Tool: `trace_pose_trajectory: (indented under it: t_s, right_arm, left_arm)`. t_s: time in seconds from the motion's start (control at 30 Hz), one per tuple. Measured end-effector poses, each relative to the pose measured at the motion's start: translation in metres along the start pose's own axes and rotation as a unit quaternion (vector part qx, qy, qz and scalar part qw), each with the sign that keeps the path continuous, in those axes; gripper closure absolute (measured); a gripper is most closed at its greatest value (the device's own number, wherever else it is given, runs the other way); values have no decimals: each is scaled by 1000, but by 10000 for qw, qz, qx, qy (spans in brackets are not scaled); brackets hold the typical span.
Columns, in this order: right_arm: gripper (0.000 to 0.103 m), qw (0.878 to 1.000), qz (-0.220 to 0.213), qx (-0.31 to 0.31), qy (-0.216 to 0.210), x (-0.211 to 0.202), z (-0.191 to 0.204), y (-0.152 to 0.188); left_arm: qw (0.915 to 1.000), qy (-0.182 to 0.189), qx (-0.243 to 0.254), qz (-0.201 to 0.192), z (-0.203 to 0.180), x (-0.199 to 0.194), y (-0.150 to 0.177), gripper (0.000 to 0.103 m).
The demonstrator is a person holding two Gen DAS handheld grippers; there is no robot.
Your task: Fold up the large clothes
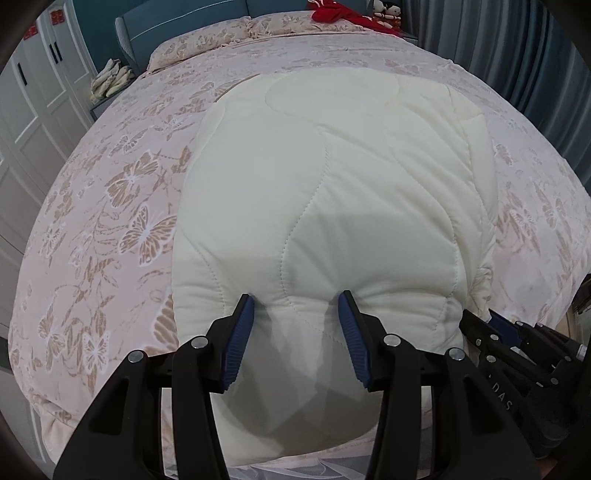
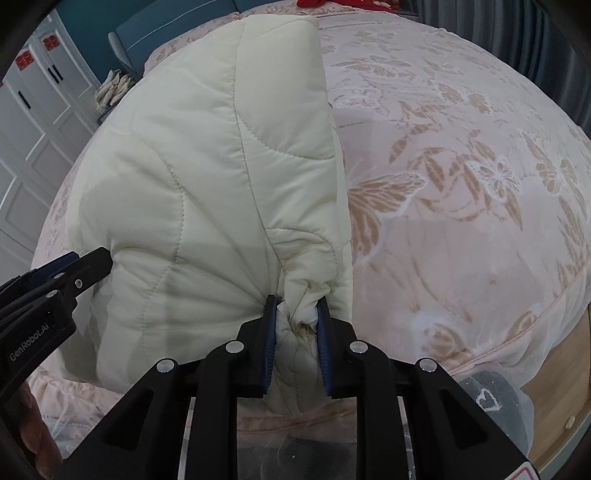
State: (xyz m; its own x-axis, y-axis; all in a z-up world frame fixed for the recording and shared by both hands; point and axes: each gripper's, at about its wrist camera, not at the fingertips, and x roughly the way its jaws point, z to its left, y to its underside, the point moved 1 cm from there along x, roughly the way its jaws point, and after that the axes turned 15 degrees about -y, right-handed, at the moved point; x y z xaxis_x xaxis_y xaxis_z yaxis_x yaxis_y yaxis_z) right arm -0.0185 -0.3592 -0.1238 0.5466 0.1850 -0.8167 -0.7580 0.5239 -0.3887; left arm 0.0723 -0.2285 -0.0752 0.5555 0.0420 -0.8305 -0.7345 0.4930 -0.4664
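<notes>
While the bed with its pink butterfly-print cover carries everything, we note white wardrobe doors at left, a blue headboard, a red cloth and small dolls at the far end, grey curtains at right; nothing blocks either gripper. The cream quilted jacket lies on the cover, its near edge at the bed's near side. We see the left gripper with jaws set apart, blue pads pressing into the bulging padded hem between them. The right gripper has jaws nearly together, clamped on a bunched fold of the jacket. Only the right view shows that pinch, the jacket's raised right side, a grey slipper on wood floor; only the left view shows the jacket's far end
</notes>
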Motion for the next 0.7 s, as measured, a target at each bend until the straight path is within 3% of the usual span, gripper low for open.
trace_pose_trajectory:
  t_s: [0.7]
  right_arm:
    - [83,9997,115,-139,140,12,9,-1]
  left_arm:
    - [9989,-391,203,-133,-15,16,2,58]
